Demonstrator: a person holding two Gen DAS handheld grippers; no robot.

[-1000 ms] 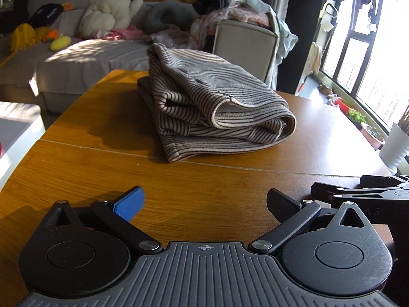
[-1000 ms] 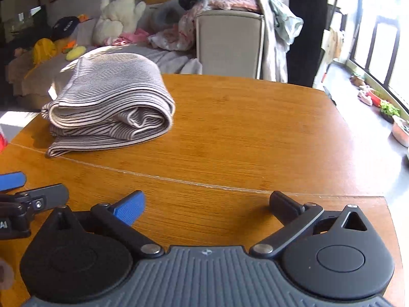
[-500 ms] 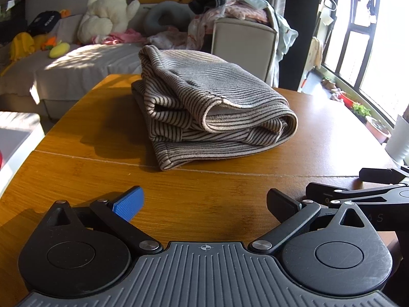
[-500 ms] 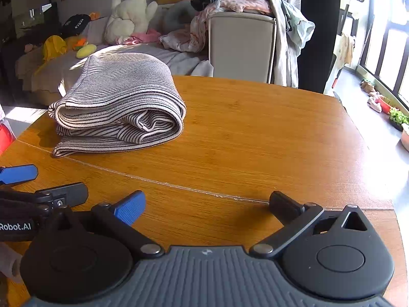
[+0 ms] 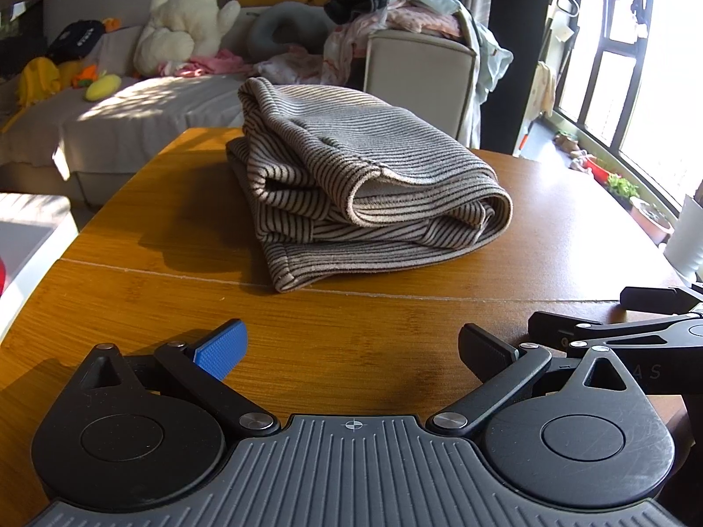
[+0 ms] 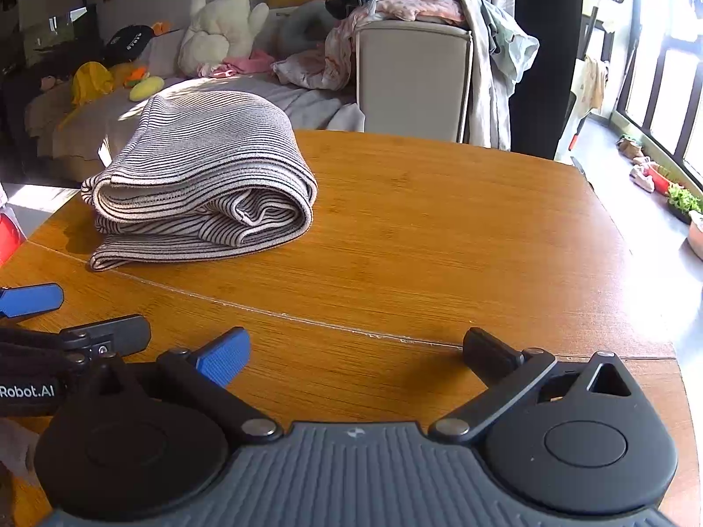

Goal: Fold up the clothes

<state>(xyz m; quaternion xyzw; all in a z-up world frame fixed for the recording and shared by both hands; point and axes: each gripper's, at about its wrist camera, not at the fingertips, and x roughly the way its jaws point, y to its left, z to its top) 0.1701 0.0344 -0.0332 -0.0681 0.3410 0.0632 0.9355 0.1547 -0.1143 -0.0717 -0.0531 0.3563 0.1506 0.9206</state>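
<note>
A folded beige garment with dark stripes [image 5: 360, 184] lies on the round wooden table [image 5: 351, 316], seen ahead in the left wrist view and at the left [image 6: 206, 184] in the right wrist view. My left gripper [image 5: 351, 349] hovers open over the table's near part, well short of the garment, nothing between its fingers. My right gripper [image 6: 356, 351] is open too, over the table [image 6: 439, 241] to the right of the garment. Each gripper shows at the edge of the other's view: the right gripper [image 5: 615, 320] and the left gripper [image 6: 66, 316].
Beyond the table stands a sofa [image 5: 145, 118] with a white plush toy [image 5: 184, 35] and small toys. A pile of loose clothes [image 6: 408, 4] drapes over a beige armchair [image 6: 413, 79]. Windows and potted plants [image 5: 624, 186] are at the right. A white pot [image 5: 685, 241] stands by the table's right edge.
Both grippers have shifted slightly, so the folded garment sits a little nearer and more central in view. Both stay open and the garment has not moved on the table.
</note>
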